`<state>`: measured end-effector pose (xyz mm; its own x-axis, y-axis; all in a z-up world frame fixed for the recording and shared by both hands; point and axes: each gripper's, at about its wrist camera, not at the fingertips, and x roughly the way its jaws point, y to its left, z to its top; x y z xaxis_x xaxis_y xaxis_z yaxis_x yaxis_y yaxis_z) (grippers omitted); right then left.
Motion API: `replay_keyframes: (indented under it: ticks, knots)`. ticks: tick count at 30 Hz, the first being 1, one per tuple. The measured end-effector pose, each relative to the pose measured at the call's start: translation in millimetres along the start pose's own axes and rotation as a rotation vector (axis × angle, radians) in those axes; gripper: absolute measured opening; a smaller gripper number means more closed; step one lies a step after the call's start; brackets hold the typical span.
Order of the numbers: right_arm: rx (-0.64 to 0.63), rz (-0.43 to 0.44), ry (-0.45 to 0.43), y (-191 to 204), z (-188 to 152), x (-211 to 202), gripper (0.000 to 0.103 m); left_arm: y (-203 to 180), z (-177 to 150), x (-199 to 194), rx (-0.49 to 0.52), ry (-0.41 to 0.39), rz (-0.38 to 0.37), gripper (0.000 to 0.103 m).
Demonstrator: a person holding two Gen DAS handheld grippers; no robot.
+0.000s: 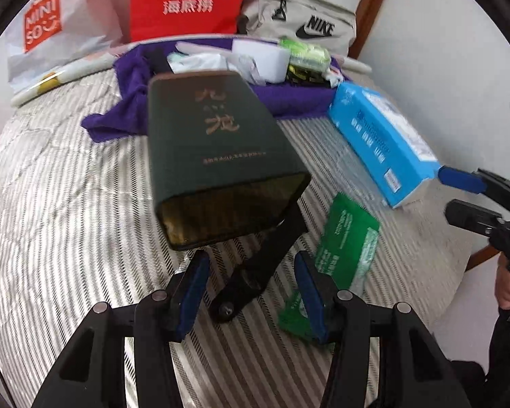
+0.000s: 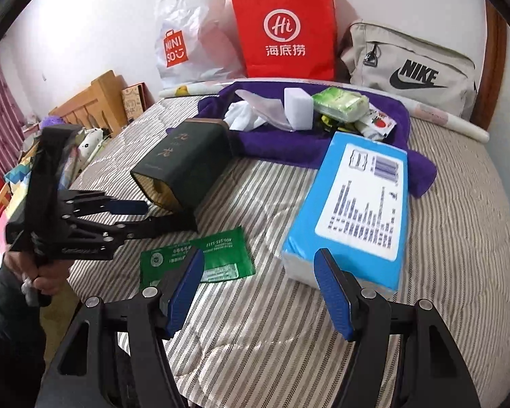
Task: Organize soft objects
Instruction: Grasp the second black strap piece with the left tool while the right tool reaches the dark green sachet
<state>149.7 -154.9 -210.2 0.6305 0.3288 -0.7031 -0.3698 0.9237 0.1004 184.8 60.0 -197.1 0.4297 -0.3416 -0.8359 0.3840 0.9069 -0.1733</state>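
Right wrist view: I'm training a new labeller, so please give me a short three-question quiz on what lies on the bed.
1. True or false: the green sachet lies on the purple towel.
2. What colour is the paper bag that stands between the white plastic bag and the Nike bag? A red, B blue, C green.
3. Do the right tongs hold anything?

Key:
1. False: it lies on the striped bed cover.
2. A.
3. No: they stand open and empty.
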Motion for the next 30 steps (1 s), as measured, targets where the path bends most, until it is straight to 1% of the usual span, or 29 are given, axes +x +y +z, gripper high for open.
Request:
replay_keyframes:
  ticks: [3, 4, 6, 7, 8, 11, 13, 15, 18, 23, 27, 30]
  knots:
    - [-0.02, -0.002, 0.006, 2, -4, 3, 0.066, -6, 2, 1, 0.051, -0.012, -0.003, 0.048]
    - [-0.024, -0.004, 0.008, 3, -5, 4, 0.066, -8, 2, 2, 0.059, -0.005, -0.007, 0.041]
    - [-0.028, -0.005, 0.017, 3, -5, 7, 0.066, -11, 3, 3, 0.073, 0.002, 0.011, 0.034]
    - [-0.026, -0.003, 0.019, 3, -6, 9, 0.066, -13, 2, 2, 0.084, 0.002, 0.02, 0.028]
    - [-0.023, 0.002, 0.021, 3, -6, 10, 0.066, -14, 1, 1, 0.093, 0.002, 0.03, 0.027]
    - [-0.015, 0.01, 0.023, 3, -7, 12, 0.066, -12, -3, -5, 0.086, -0.004, 0.027, 0.02]
    - [-0.01, 0.014, 0.022, 3, -9, 11, 0.066, -14, -7, -10, 0.088, -0.007, 0.012, 0.012]
    - [0.0, 0.021, 0.02, 1, -10, 10, 0.066, -19, -11, -11, 0.095, 0.002, -0.004, 0.01]
    - [0.012, 0.034, 0.018, 0, -13, 8, 0.066, -29, -16, -5, 0.113, 0.012, 0.011, 0.011]
    - [0.022, 0.044, 0.019, -2, -21, 4, 0.066, -23, -9, 0, 0.053, 0.026, 0.021, 0.01]
    - [0.033, 0.052, 0.022, -5, -26, 3, 0.066, -24, -4, 5, 0.038, 0.031, 0.044, 0.01]
    - [0.041, 0.063, 0.03, -4, -29, 5, 0.066, -30, -2, 8, 0.047, 0.022, 0.068, 0.01]
